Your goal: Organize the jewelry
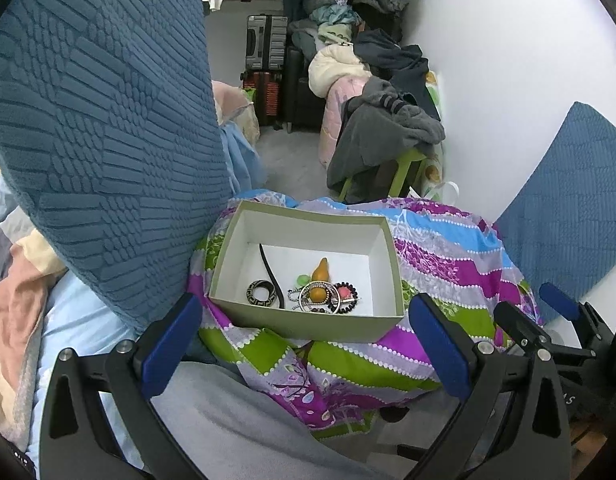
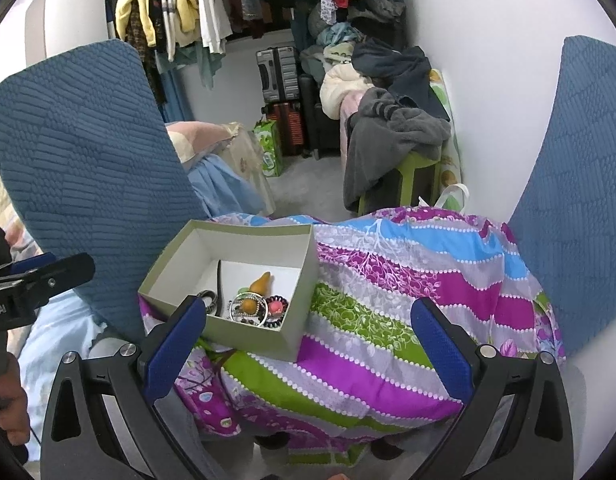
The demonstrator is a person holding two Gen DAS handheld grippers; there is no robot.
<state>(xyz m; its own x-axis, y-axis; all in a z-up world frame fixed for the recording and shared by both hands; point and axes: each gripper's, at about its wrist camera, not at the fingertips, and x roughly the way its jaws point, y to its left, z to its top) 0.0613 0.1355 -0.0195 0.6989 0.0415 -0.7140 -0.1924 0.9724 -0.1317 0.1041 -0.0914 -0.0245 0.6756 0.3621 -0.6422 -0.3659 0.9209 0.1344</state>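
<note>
Since both the left gripper [image 1: 303, 344] and right gripper [image 2: 308, 348] hang released and empty, the jewelry [image 1: 308, 292] already lies heaped in the box's [image 1: 308, 324] near side; sorting looks undone.

Left gripper [image 1: 305, 344] and right gripper [image 2: 308, 350] both level, jaws spread wide, empty; a hand [image 2: 7, 404] grips the left unit's handle.

The box [image 1: 308, 320] sits on the bedspread [image 1: 448, 256], toward its left edge. Inside, the jewelry [image 1: 320, 296] is heaped against the box's near wall, a ring-shaped piece [image 1: 261, 293] to its left. One cushion [image 1: 103, 132] stands left of the box, another [image 1: 564, 232] at the bedspread's right edge.
</note>
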